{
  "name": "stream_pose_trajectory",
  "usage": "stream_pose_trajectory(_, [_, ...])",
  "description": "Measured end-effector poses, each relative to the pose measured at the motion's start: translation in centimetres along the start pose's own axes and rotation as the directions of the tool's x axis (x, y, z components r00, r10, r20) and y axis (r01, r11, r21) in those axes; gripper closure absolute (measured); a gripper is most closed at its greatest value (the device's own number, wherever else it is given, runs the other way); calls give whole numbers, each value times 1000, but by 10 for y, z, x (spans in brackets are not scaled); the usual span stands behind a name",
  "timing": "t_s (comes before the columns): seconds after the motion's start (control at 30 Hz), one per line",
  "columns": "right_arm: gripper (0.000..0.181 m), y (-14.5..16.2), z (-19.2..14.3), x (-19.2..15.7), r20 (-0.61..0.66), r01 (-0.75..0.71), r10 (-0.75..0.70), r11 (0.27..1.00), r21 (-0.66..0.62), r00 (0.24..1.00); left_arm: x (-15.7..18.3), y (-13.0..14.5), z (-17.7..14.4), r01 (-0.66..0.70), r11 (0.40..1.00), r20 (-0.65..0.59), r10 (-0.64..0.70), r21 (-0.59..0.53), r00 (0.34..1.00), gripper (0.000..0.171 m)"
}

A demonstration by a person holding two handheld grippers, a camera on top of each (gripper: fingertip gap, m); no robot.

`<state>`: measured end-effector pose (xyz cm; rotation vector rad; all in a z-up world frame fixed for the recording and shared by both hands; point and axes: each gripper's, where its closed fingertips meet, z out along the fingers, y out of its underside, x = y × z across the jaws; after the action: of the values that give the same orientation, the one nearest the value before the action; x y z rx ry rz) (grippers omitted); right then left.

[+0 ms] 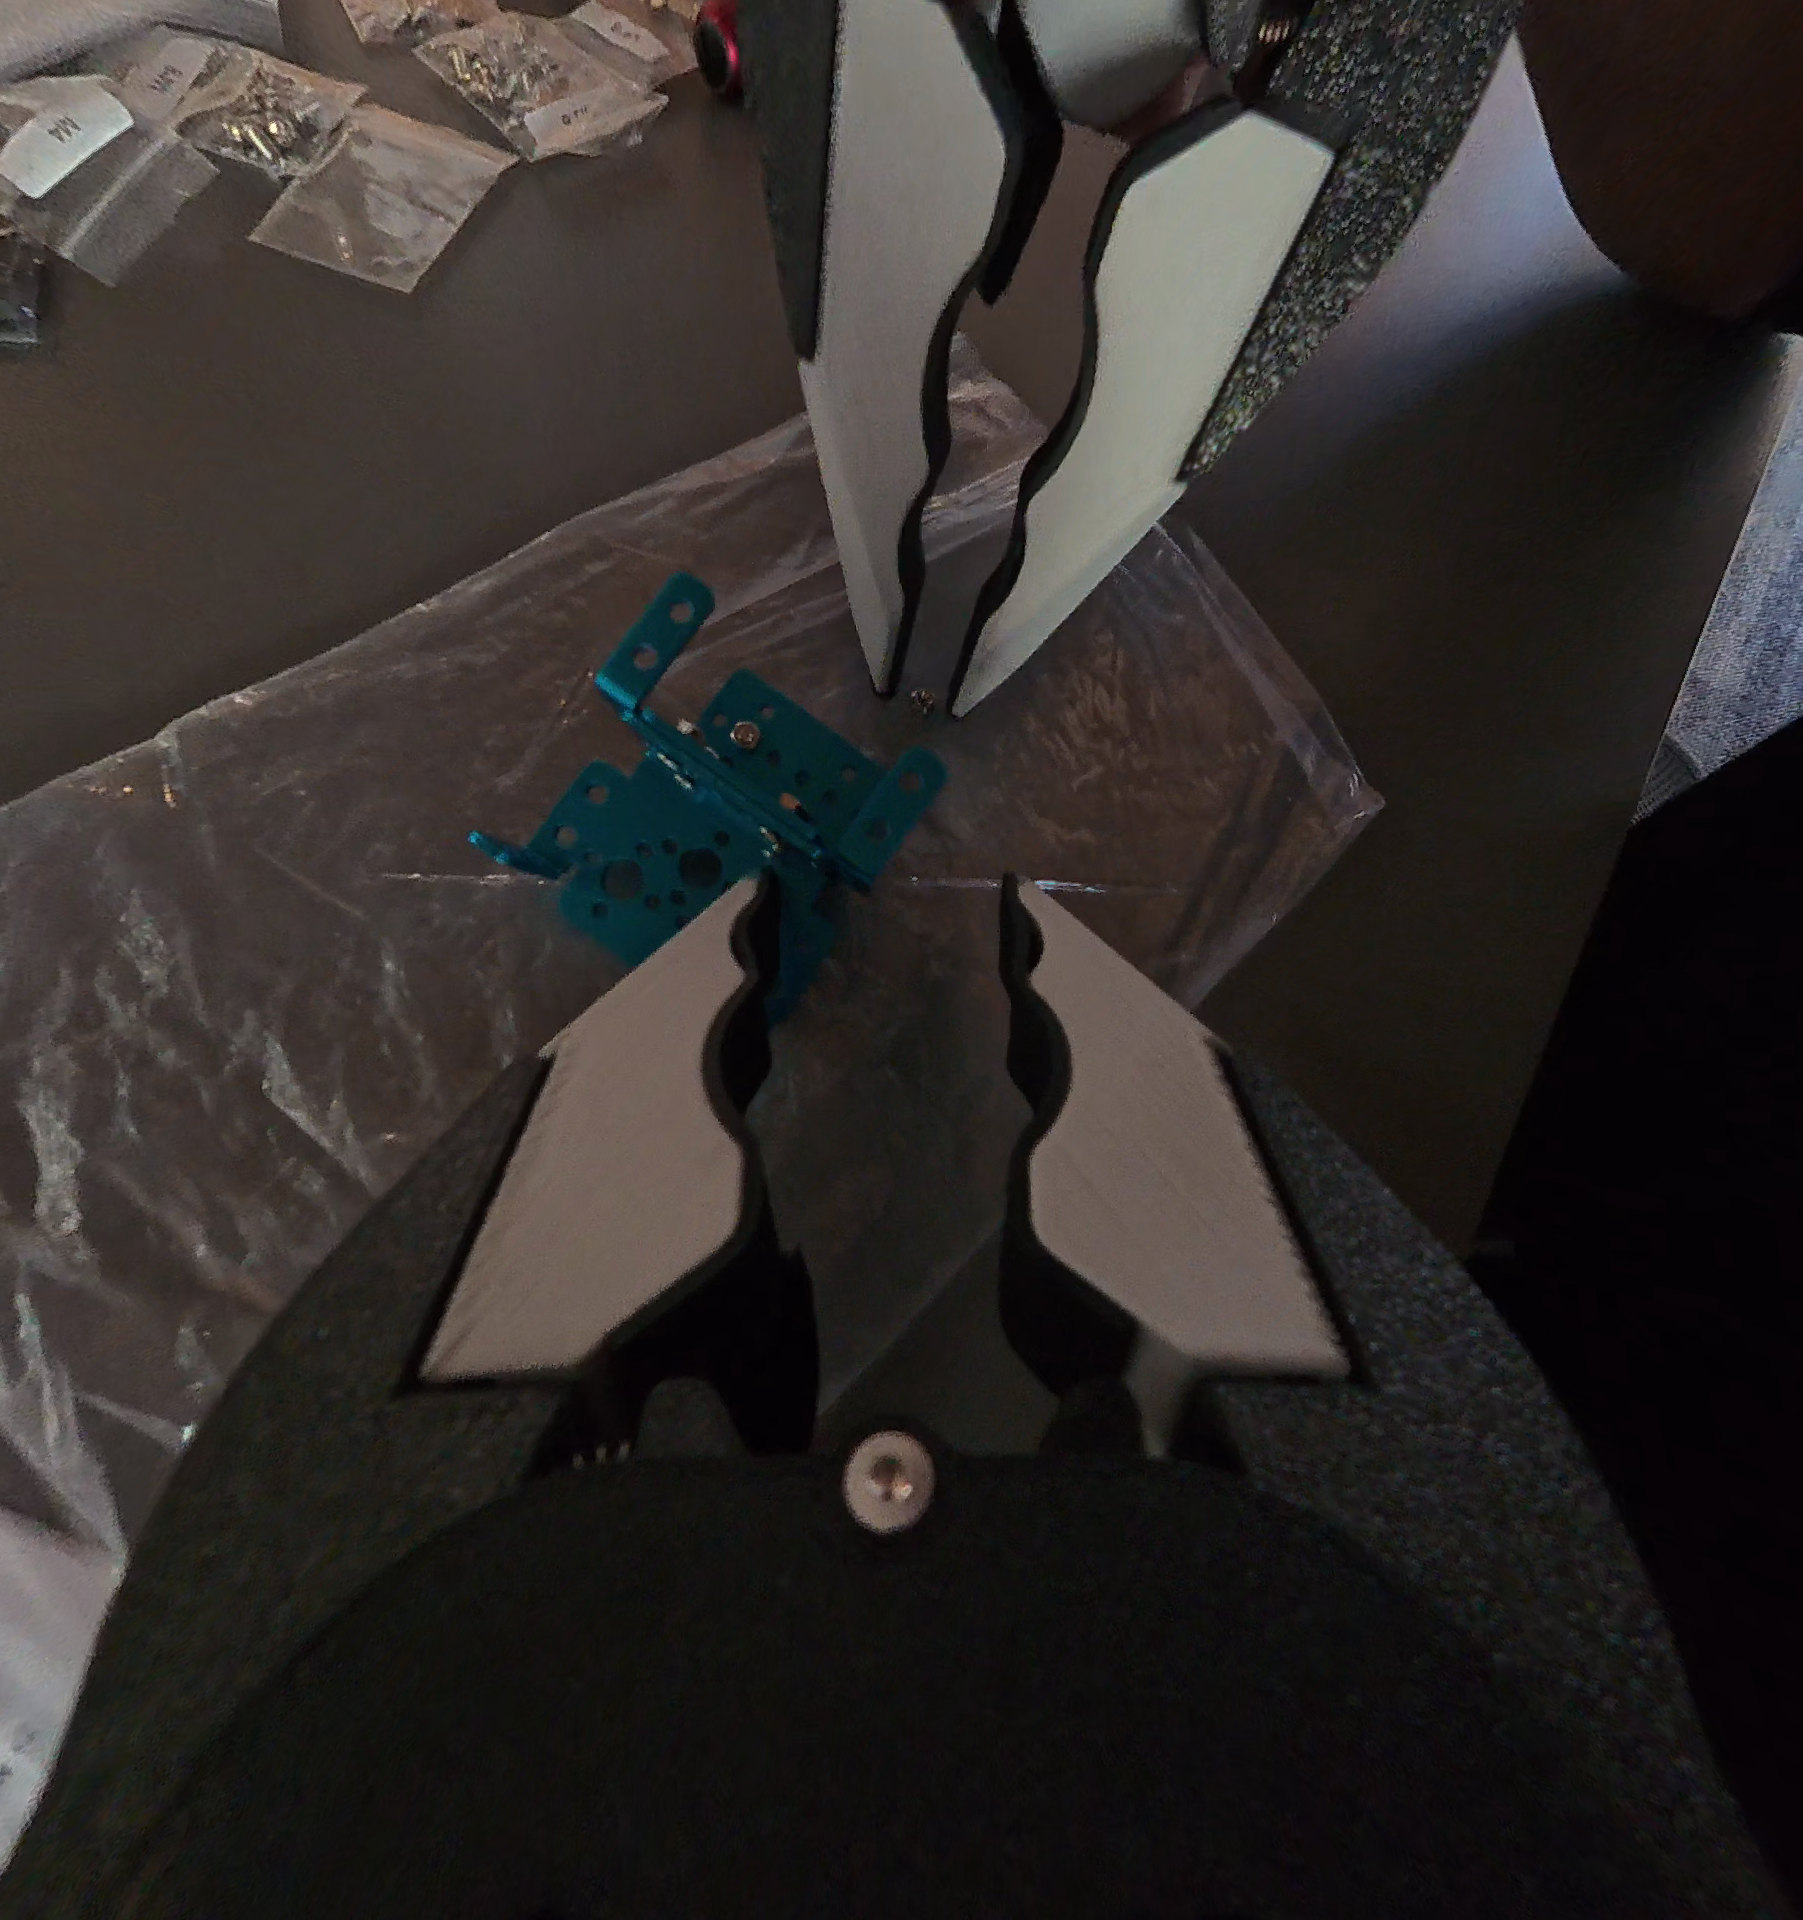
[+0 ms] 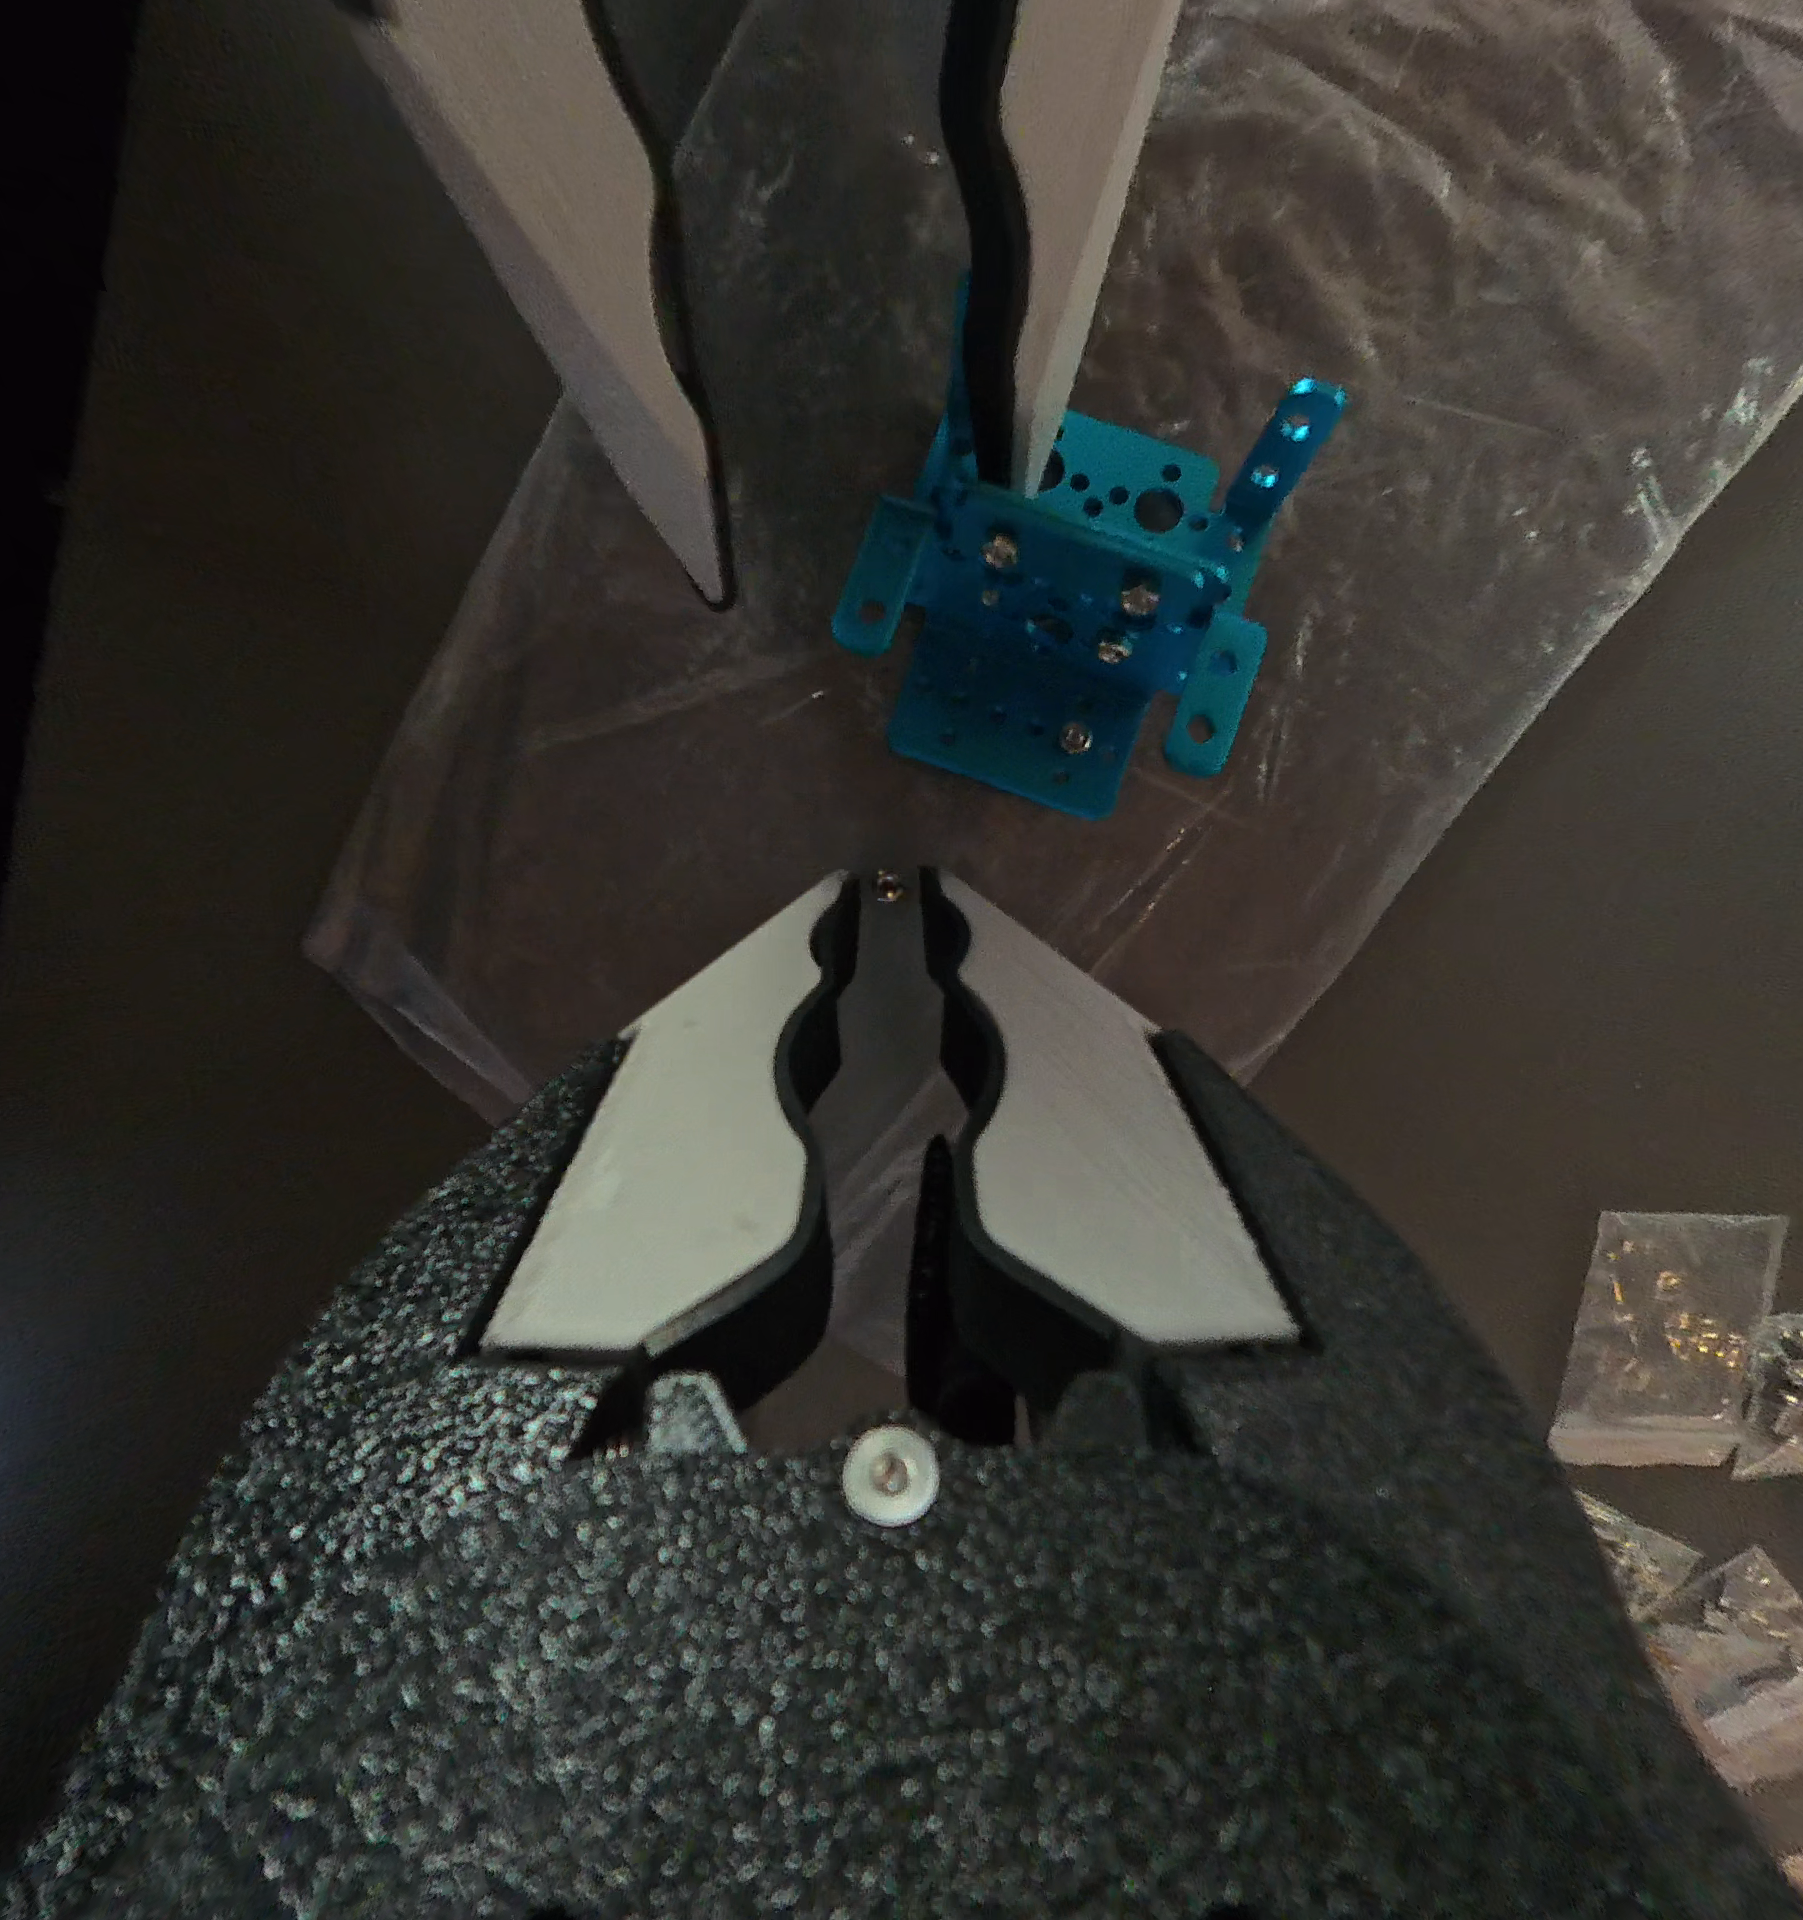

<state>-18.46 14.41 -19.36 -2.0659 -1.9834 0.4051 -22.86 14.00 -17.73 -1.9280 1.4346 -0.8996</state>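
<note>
The left gripper (image 1: 881, 883) has its fingers spread, one fingertip touching the blue bracket (image 1: 715, 800), which lies on a clear plastic sheet (image 1: 253, 935) over the dark worktop (image 1: 305, 416). The right gripper (image 2: 892, 878) has its fingers nearly together around a small screw (image 2: 886, 885) just beside the bracket; whether they pinch it I cannot tell. Bags of hardware (image 1: 284, 125) lie well apart.
</note>
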Motion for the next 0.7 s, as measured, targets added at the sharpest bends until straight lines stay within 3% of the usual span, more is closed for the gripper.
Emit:
stream_pose_trajectory(0.47, [176,2,-1,-2,-58,58,-59,998,-18,997,1,-2,4,-7,1000,16,7,-1,1000,126])
stream_pose_trajectory(0.7, [176,-20,-18,9,-114,57,-35,979,198,993,0,-3,5,-2,1000,25,2,-2,1000,125])
